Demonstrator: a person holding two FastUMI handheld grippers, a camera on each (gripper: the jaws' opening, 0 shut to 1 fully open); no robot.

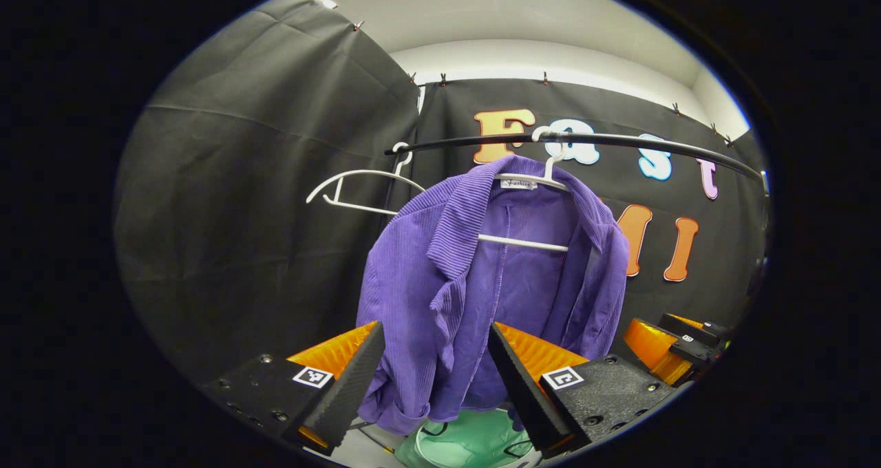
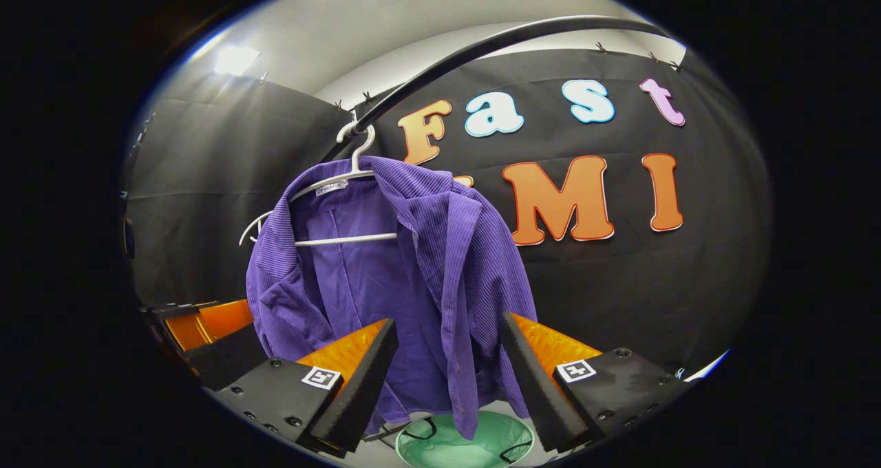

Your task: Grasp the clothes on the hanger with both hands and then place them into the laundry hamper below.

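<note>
Approach step: both grippers, left (image 1: 433,385) and right (image 2: 447,385), are facing the jacket (image 1: 482,275) wide open, holding nothing; next, closing on it above the hamper (image 2: 464,444).

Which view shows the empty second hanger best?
The left gripper view: the empty hanger hangs in plain sight on the rail, left of the jacket. In the right gripper view just a sliver of it peeks from behind the jacket.
</note>
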